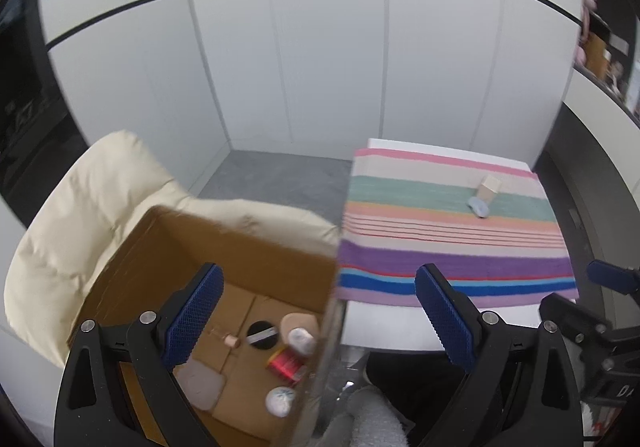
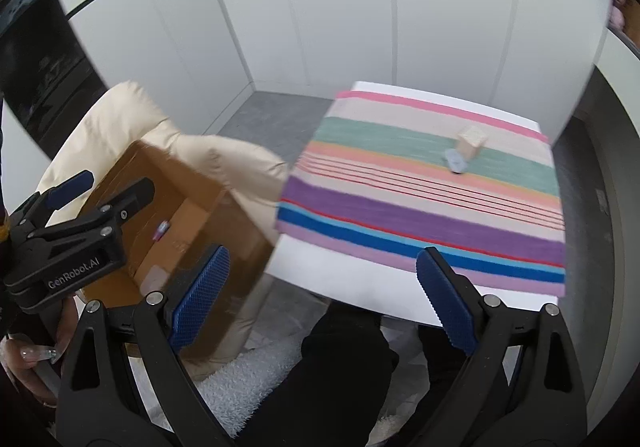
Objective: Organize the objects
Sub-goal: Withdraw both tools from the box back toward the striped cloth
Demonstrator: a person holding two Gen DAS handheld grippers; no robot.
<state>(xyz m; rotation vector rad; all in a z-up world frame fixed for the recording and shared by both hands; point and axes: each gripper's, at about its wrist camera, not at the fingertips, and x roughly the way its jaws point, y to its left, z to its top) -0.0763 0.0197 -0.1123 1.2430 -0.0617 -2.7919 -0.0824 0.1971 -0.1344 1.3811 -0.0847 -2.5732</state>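
Observation:
An open cardboard box [image 1: 256, 271] sits on a cream cushioned chair [image 1: 80, 215] left of the table. Inside lie a red thread spool [image 1: 286, 363], a black round disc [image 1: 262, 334], a small wooden spool [image 1: 231, 341], two white round items [image 1: 280, 401] and a grey pad [image 1: 200, 385]. A wooden cube [image 1: 490, 187] and a small blue object [image 1: 479, 207] rest on the striped cloth [image 1: 452, 239]; both also show in the right wrist view, cube [image 2: 472, 141], blue object [image 2: 455, 162]. My left gripper [image 1: 320, 323] is open and empty above the box edge. My right gripper [image 2: 324, 299] is open and empty near the table's front edge.
The white table [image 2: 340, 279] carries the striped cloth [image 2: 432, 199]. White panel walls stand behind. A person's dark-clothed legs [image 2: 344, 375] and a white fluffy rug [image 2: 248, 379] are below. The left gripper [image 2: 68, 231] hovers over the box [image 2: 192, 215] in the right wrist view.

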